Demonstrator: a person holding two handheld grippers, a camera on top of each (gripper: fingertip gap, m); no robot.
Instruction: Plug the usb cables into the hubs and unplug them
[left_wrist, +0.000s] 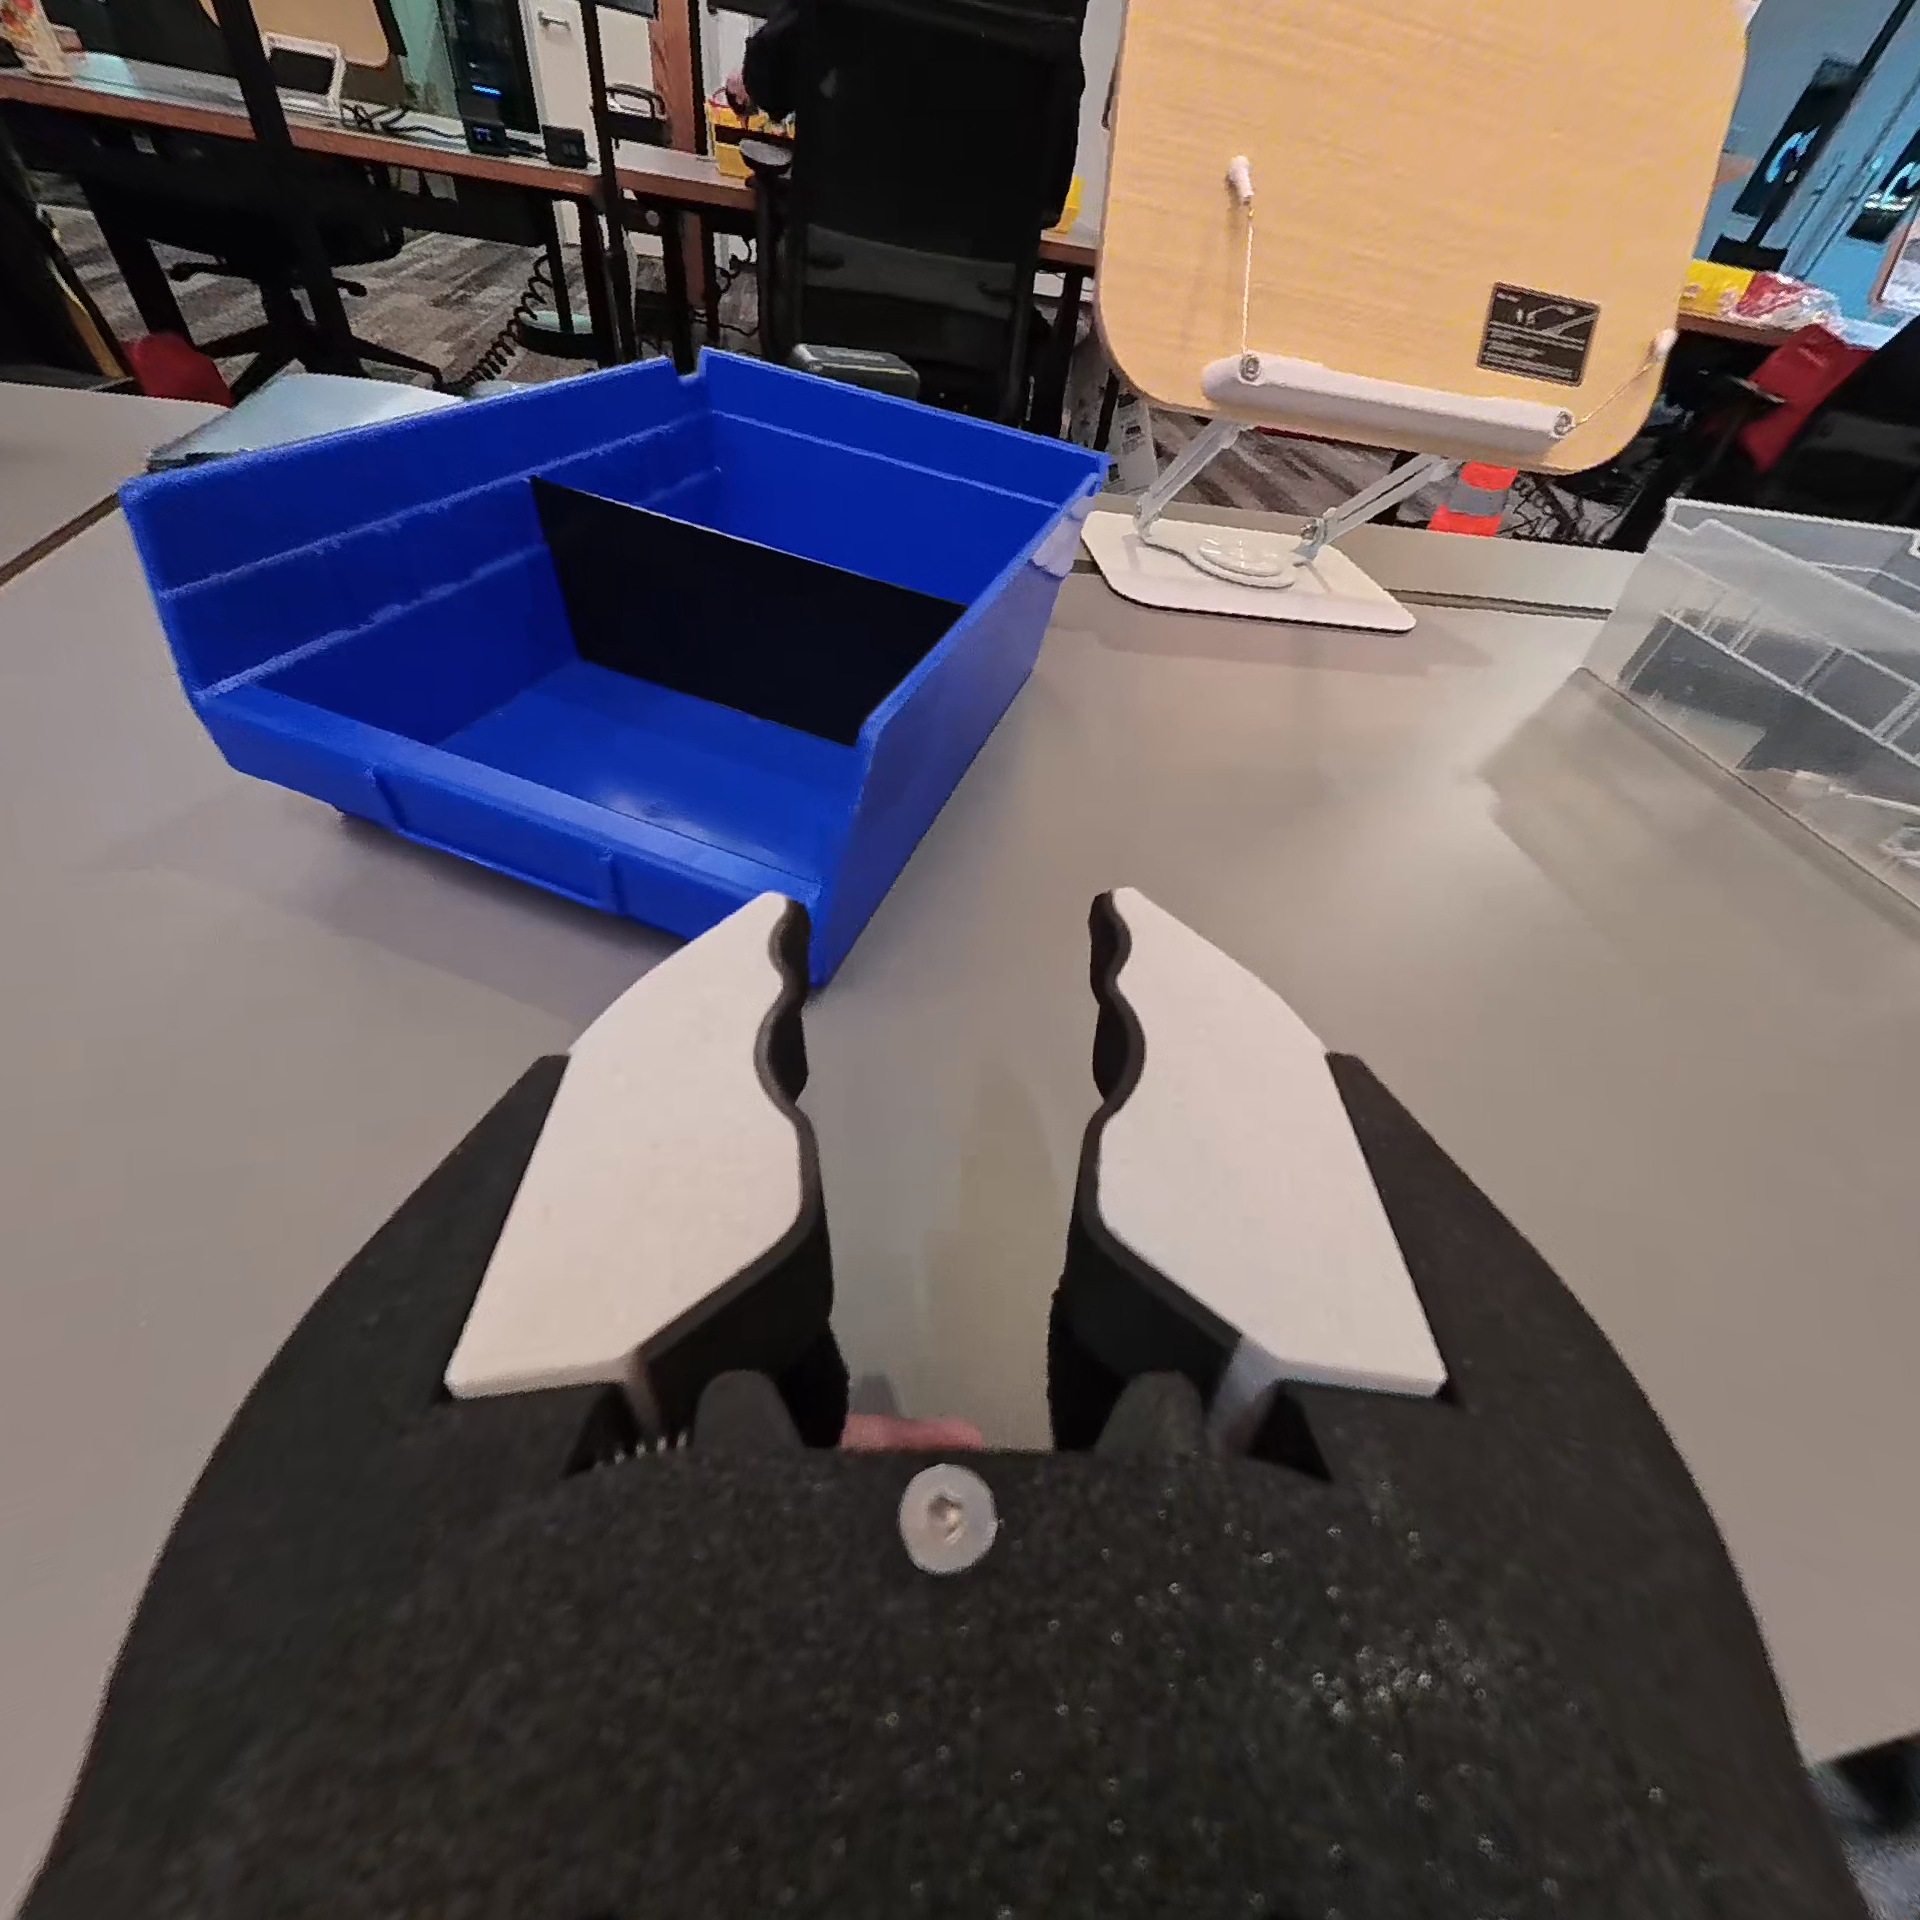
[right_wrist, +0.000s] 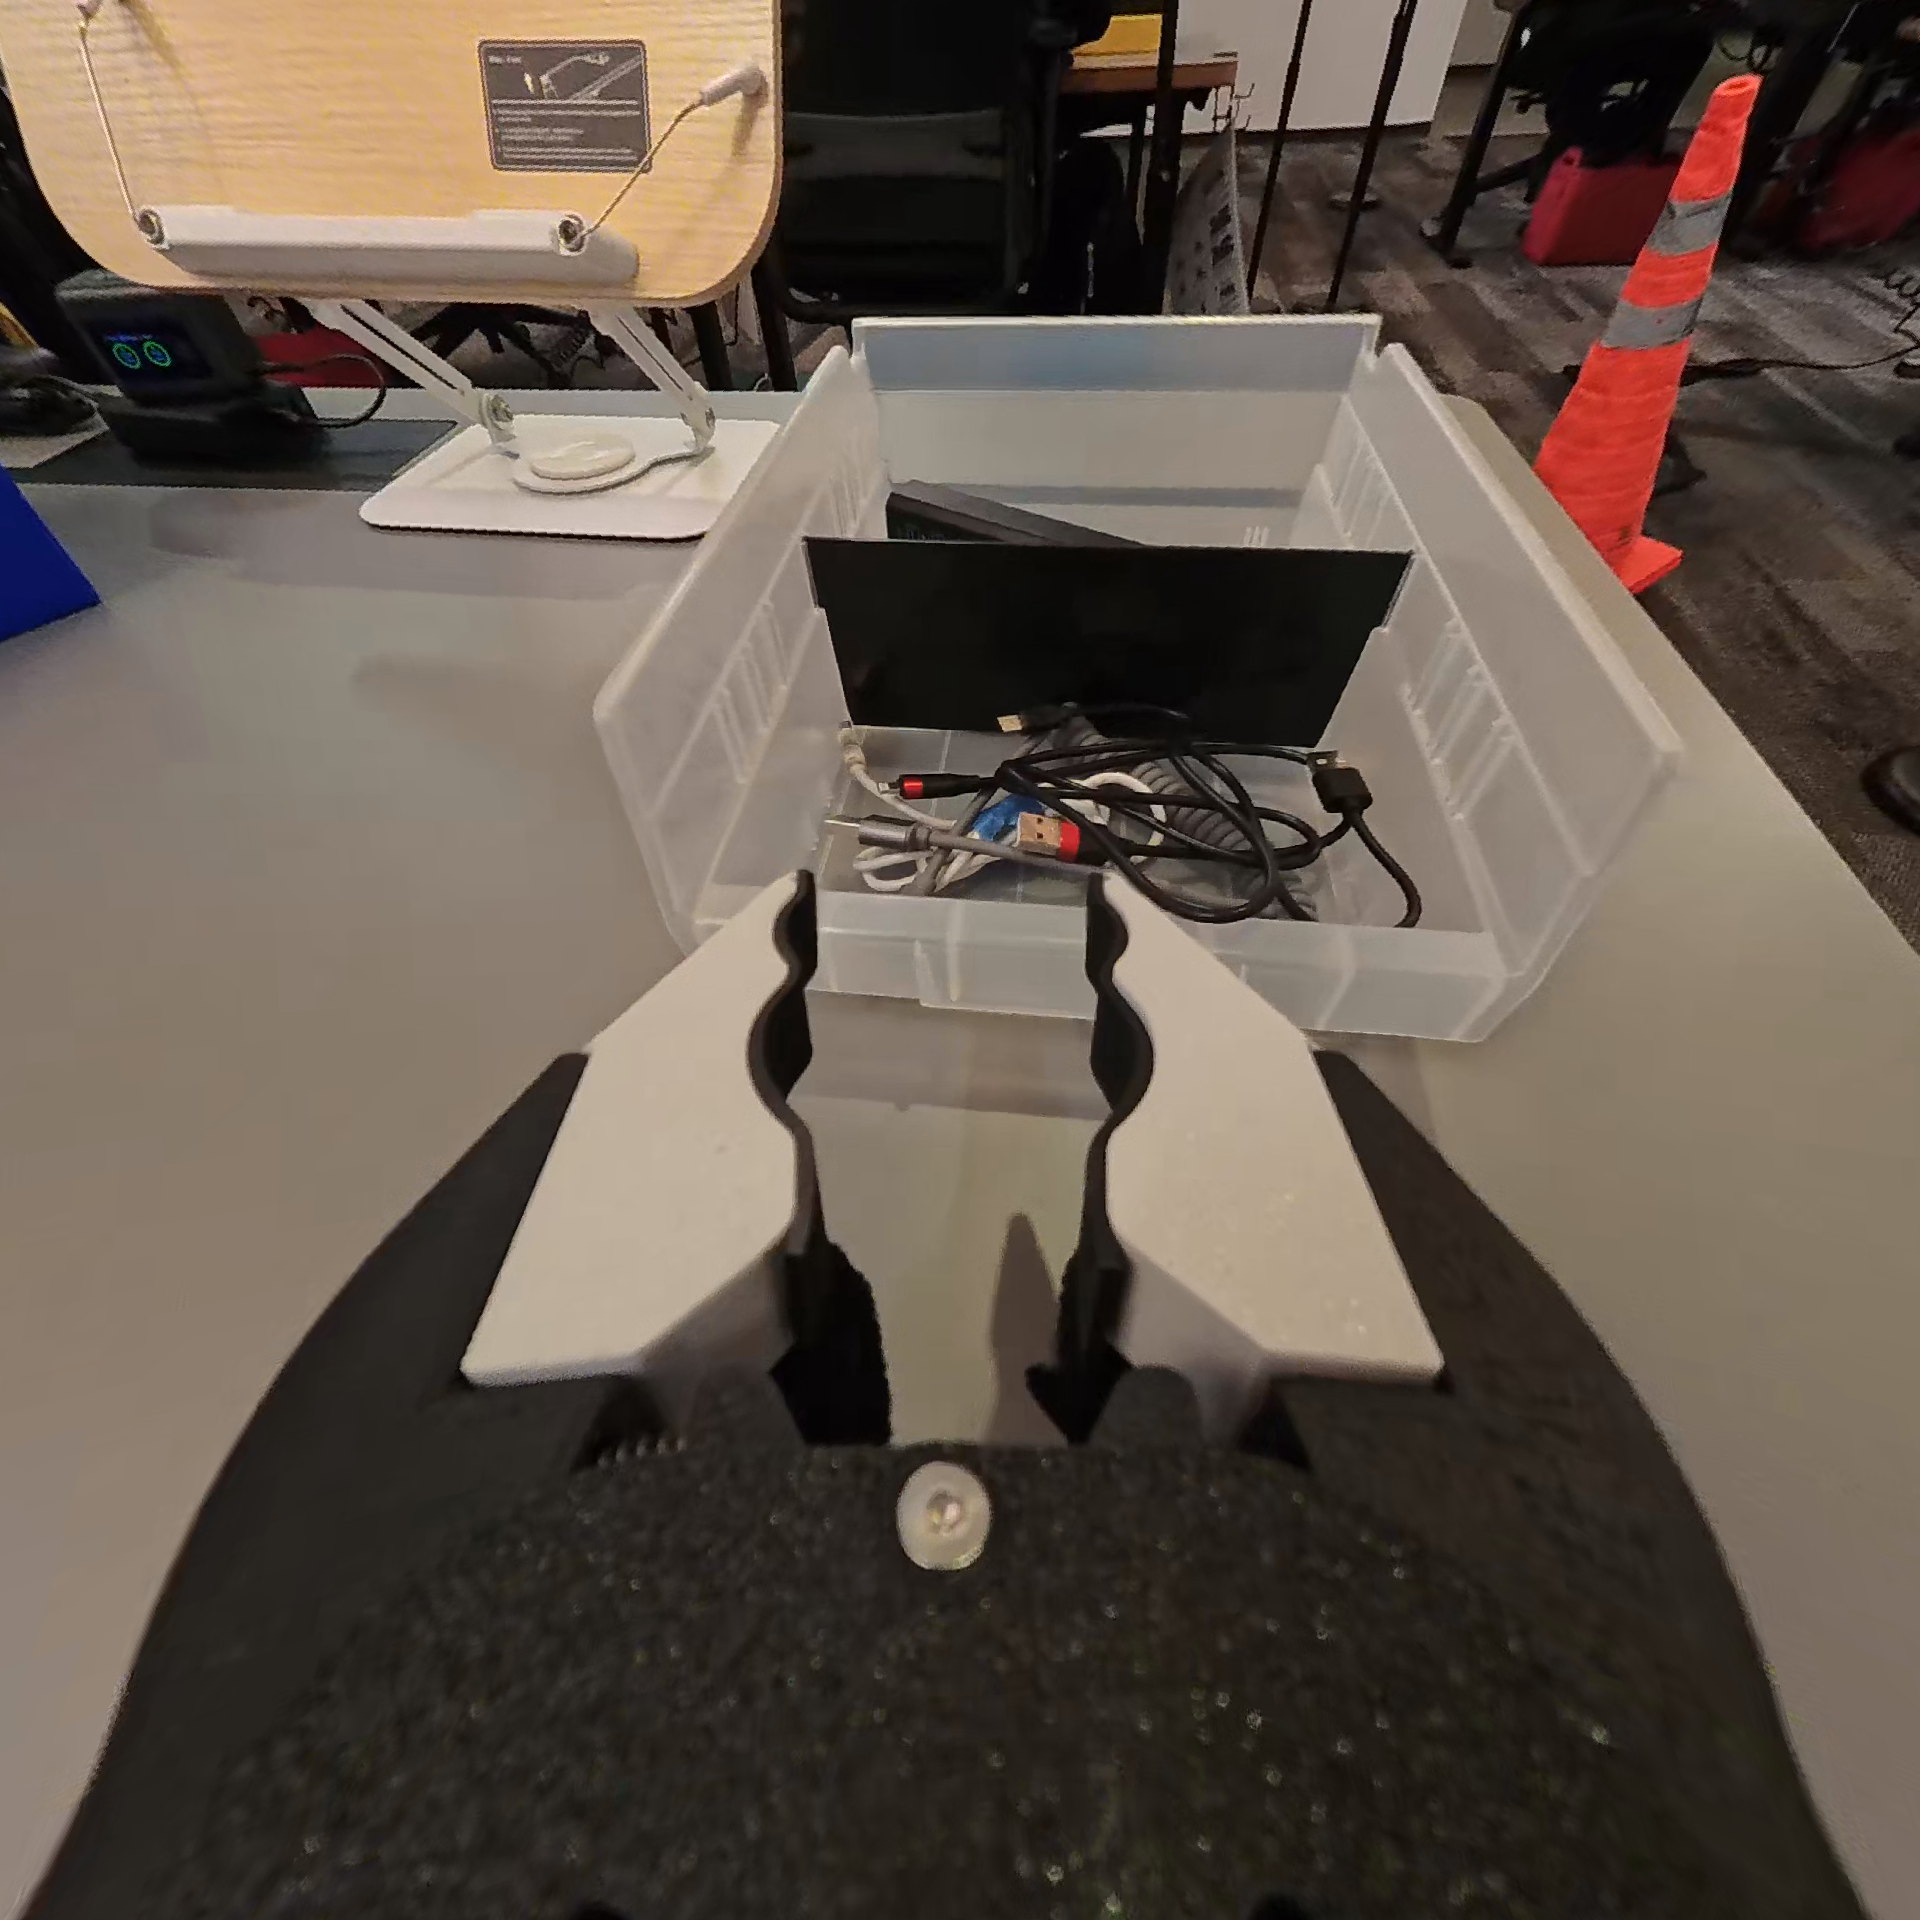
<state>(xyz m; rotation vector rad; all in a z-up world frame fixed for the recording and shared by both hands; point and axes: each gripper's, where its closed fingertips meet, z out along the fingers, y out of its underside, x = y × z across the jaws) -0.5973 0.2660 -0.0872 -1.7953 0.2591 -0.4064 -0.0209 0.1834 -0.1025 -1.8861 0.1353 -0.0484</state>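
A clear plastic bin (right_wrist: 1538, 852) stands on the grey table right in front of my right gripper (right_wrist: 948, 914). Its front compartment holds a tangle of USB cables (right_wrist: 1164, 821), black, white and grey, one with a red-collared plug (right_wrist: 1042, 834). A black divider (right_wrist: 1101, 634) splits the bin. Behind it a dark flat object (right_wrist: 977, 514) shows in part, possibly a hub. My right gripper is open and empty, its tips at the bin's front wall. My left gripper (left_wrist: 948, 940) is open and empty above the table, next to the near right corner of a blue bin (left_wrist: 343, 644).
The blue bin has a black divider (left_wrist: 748, 613) and its visible compartment looks empty. A wooden tilting stand on a white base (left_wrist: 1247, 577) stands at the table's back, also in the right wrist view (right_wrist: 582, 488). The clear bin shows at the right (left_wrist: 1787, 665). An orange cone (right_wrist: 1642, 343) stands on the floor.
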